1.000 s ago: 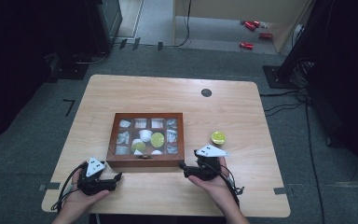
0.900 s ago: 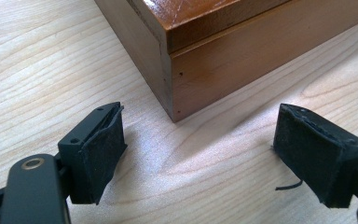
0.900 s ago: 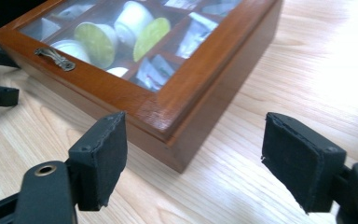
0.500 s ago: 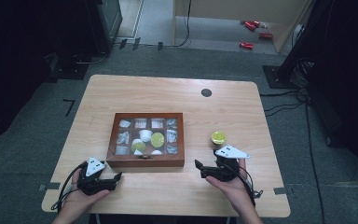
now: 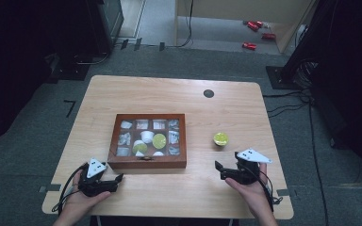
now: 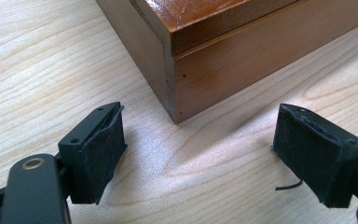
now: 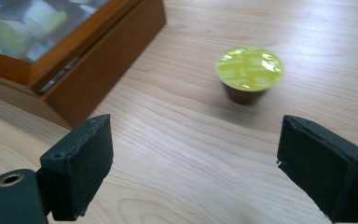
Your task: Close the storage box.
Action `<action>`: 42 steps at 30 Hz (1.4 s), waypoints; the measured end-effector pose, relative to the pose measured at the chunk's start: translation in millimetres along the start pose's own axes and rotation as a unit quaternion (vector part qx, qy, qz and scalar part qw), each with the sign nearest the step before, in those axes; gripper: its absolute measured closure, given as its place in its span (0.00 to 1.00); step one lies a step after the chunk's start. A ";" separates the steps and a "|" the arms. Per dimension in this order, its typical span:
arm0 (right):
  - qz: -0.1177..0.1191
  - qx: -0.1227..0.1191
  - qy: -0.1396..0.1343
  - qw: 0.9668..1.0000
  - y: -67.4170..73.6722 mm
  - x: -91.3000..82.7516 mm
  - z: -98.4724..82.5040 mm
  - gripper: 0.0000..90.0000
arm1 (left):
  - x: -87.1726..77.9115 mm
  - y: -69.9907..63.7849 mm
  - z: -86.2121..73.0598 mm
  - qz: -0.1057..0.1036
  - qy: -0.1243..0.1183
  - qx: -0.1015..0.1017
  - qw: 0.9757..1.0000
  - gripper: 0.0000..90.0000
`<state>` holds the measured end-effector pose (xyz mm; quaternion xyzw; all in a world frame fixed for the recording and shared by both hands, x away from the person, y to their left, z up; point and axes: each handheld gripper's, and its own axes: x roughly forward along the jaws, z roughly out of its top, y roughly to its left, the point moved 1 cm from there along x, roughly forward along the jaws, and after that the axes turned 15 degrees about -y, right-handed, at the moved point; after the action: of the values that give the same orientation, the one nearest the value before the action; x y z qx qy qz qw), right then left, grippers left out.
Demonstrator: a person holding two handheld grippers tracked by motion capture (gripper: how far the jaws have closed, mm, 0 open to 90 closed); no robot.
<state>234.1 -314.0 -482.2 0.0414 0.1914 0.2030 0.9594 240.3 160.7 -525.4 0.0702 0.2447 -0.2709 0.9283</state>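
High view: box (image 5: 147, 162) mid-table, capsule (image 5: 220, 138) right of it, left gripper (image 5: 118, 179) and right gripper (image 5: 218, 168) near its front corners, jaws wide, empty.

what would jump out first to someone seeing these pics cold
A wooden box with a closed glass lid sits mid-table, its compartments holding pale and lime-topped capsules. One lime-lidded capsule stands alone on the table to the box's right. The left gripper and right gripper rest open near the table's front edge, each held in a hand.
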 end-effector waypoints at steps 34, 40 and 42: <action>-0.093 -0.008 0.049 0.994 -67.5 -30.1 -44.6 0.06 | 0.0 1.2 0.3 0.000 -0.002 -0.006 1.000 0.19; -0.108 -0.012 0.061 0.992 -69.7 -30.6 -53.2 0.06 | 0.0 1.5 0.4 -0.001 -0.001 -0.005 1.000 0.19; -0.116 -0.012 0.058 0.991 -68.6 -30.6 -53.7 0.06 | 0.0 1.7 0.3 -0.002 -0.002 -0.007 1.000 0.19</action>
<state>213.3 -389.0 -531.8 -0.0048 0.2479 0.0949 0.9641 241.3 162.0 -525.1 0.0624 0.2448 -0.2711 0.9288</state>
